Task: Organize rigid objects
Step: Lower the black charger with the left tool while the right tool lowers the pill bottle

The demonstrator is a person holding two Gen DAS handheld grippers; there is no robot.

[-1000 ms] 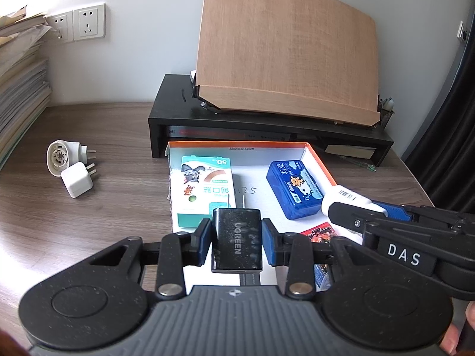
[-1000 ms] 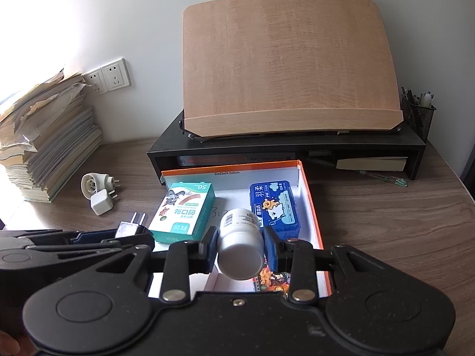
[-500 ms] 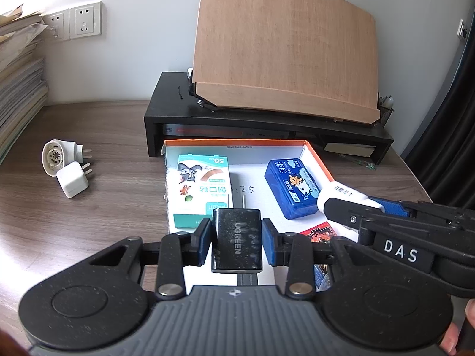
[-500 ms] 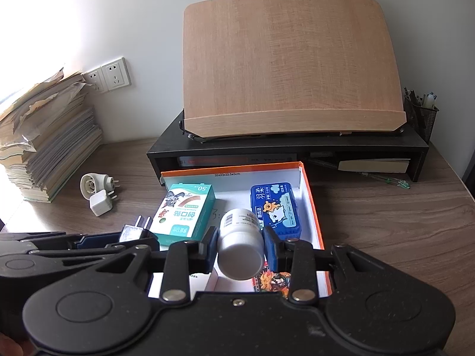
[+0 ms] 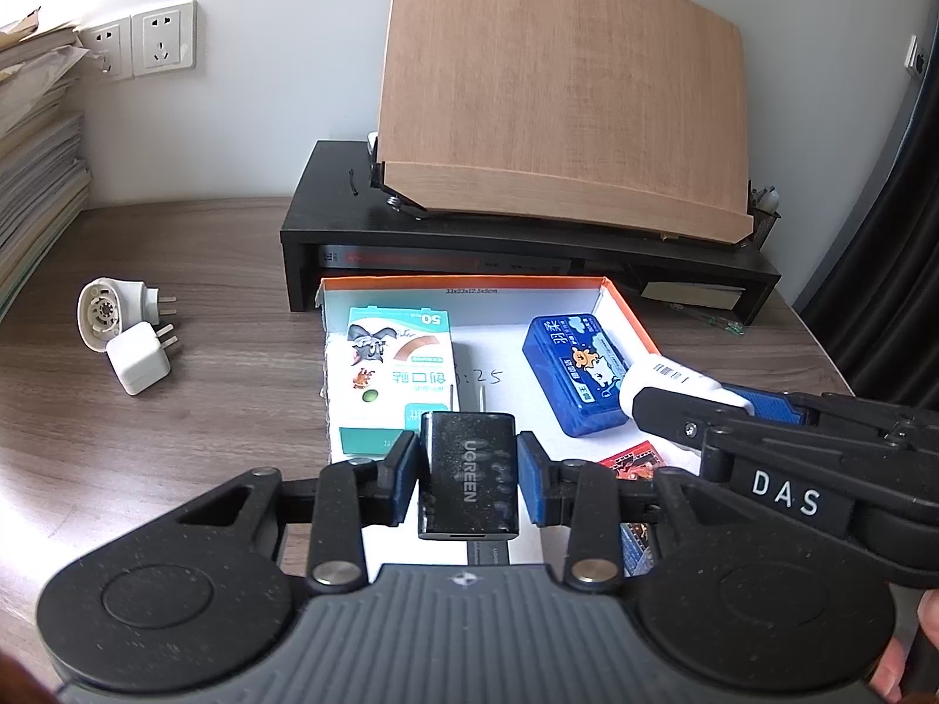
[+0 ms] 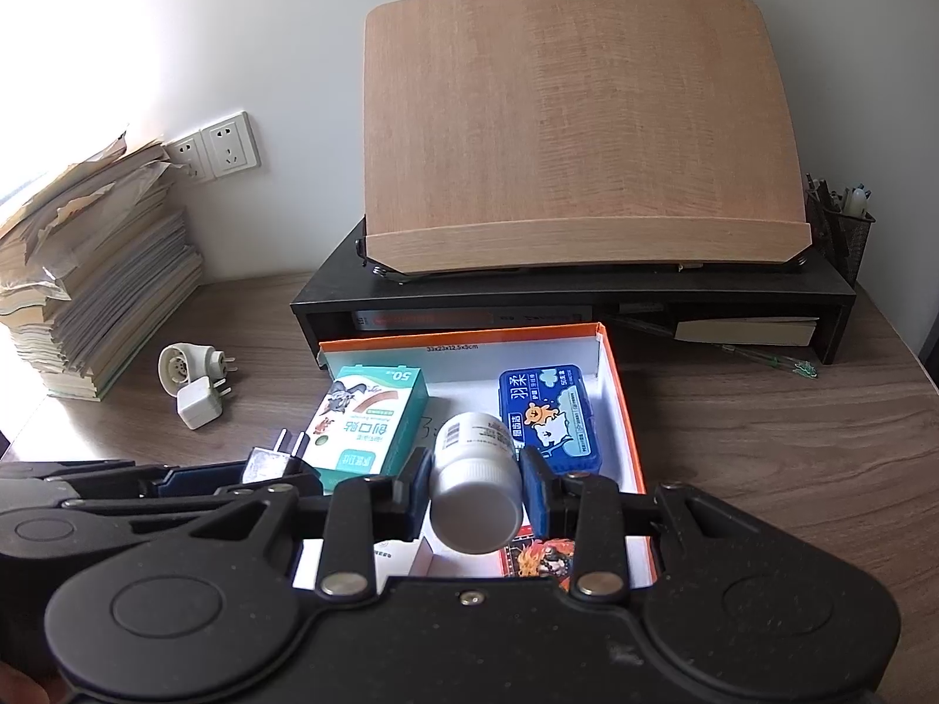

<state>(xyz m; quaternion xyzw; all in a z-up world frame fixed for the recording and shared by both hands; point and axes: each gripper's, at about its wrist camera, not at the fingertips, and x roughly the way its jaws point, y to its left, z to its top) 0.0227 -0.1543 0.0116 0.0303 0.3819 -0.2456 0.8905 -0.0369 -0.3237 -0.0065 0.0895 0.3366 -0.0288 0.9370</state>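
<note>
Looking along the left gripper (image 5: 468,466), its blue pads are clamped on a black UGREEN charger (image 5: 468,478), one pad against each side, held above the near end of the orange-rimmed box (image 5: 631,317). Inside that box a teal bandage carton (image 5: 396,372) lies at the left and a blue tin (image 5: 578,372) at the right. The right gripper (image 5: 675,405) reaches in from the right edge with a white bottle (image 5: 669,378) between its fingers. On the wooden desk (image 5: 205,410), left of the box, a white charger cube (image 5: 139,364) touches a round white adapter (image 5: 108,320). Behind the box stands a black riser (image 5: 328,205) carrying a tilted wooden board (image 5: 557,105)

From the right wrist, the right gripper (image 6: 475,490) is clenched on the white bottle (image 6: 472,487), which lies on its side, cap toward the camera, over the box (image 6: 619,387) between the bandage carton (image 6: 370,419) and the blue tin (image 6: 549,419). The left gripper (image 6: 276,472) comes in low at the left, the black charger's metal prongs (image 6: 287,444) sticking out past its fingers. A paper stack (image 6: 94,281) sits against the wall at the left
</note>
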